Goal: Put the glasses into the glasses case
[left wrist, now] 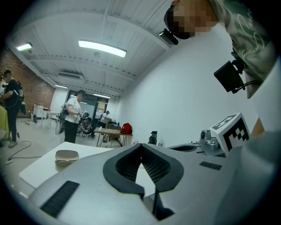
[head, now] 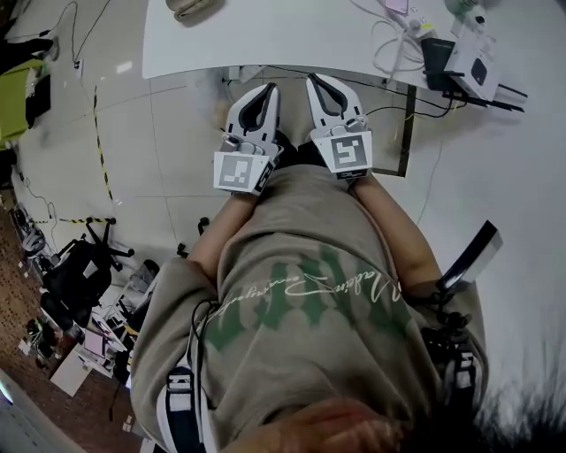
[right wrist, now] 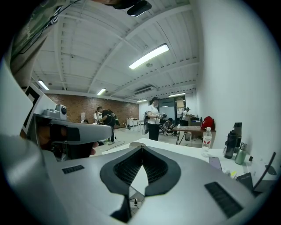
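Note:
A beige closed glasses case (left wrist: 66, 156) lies on the white table (left wrist: 35, 169), far left of my left gripper (left wrist: 141, 145); in the head view the case (head: 195, 8) sits at the table's far edge. No glasses show in any view. Both grippers are held side by side close to the person's chest, short of the table's near edge. The left gripper (head: 268, 88) is shut with its tips meeting and nothing between them. The right gripper (head: 316, 81) is shut and empty too, and in its own view the right gripper (right wrist: 142, 147) points over the table.
Cables and black and white devices (head: 473, 62) crowd the table's right end. Bottles (right wrist: 206, 138) and flasks (right wrist: 232, 144) stand at the right. Several people stand in the room behind. A strip of floor lies between the grippers and the table edge (head: 292, 72).

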A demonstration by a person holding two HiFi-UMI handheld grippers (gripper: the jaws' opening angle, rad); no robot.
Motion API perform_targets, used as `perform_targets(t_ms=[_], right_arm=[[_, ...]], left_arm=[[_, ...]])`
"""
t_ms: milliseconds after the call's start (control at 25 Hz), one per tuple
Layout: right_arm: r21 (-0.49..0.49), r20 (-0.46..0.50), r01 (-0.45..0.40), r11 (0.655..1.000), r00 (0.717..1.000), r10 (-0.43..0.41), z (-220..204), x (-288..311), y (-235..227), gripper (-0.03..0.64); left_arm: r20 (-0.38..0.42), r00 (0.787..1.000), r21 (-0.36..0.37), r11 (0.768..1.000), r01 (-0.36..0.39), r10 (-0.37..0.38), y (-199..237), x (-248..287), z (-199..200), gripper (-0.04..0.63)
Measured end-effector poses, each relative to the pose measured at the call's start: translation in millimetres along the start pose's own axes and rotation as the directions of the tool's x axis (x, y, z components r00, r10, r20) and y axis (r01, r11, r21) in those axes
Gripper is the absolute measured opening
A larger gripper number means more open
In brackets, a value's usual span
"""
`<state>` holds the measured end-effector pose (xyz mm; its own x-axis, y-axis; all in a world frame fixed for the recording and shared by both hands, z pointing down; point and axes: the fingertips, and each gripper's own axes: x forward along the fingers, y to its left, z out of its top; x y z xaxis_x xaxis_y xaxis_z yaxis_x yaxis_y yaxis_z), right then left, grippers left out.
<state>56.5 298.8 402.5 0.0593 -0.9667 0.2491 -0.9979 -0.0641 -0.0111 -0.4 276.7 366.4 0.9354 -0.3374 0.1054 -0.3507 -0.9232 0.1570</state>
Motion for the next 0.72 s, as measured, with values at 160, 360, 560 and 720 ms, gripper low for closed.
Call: perform_targets(t_ms=[160, 360, 560, 720], right_arm=[[-0.008, -0.006, 0.034, 0.999, 0.999, -0.034, -2.6, -1.7, -3.8, 0.011], [-0.029, 0.009, 0.108, 0.994, 0.994, -0.108, 5.0, -11.3, 0.2, 0.011], [-0.11, -0.003, 0.171, 0.979, 0.985, -0.173, 11.2, -13.1, 13.5, 0.011], [-0.085, -0.008, 0.215, 0.973, 0.976, -0.216, 11.2, -14.6, 26.2, 0.011]], left_arm=[[0.0, 0.999, 0.004, 0.999, 0.042, -0.042, -3.2, 8.7, -0.6, 0.006], [-0.01, 0.996, -0.016, 0.996, 0.093, -0.093, 2.6, 1.9, 0.3, 0.006], [-0.029, 0.985, -0.045, 0.985, 0.169, -0.171, 0.8, -7.2, -6.3, 0.006], [-0.043, 0.975, -0.064, 0.974, 0.217, -0.22, 1.9, -20.3, -13.2, 0.006]])
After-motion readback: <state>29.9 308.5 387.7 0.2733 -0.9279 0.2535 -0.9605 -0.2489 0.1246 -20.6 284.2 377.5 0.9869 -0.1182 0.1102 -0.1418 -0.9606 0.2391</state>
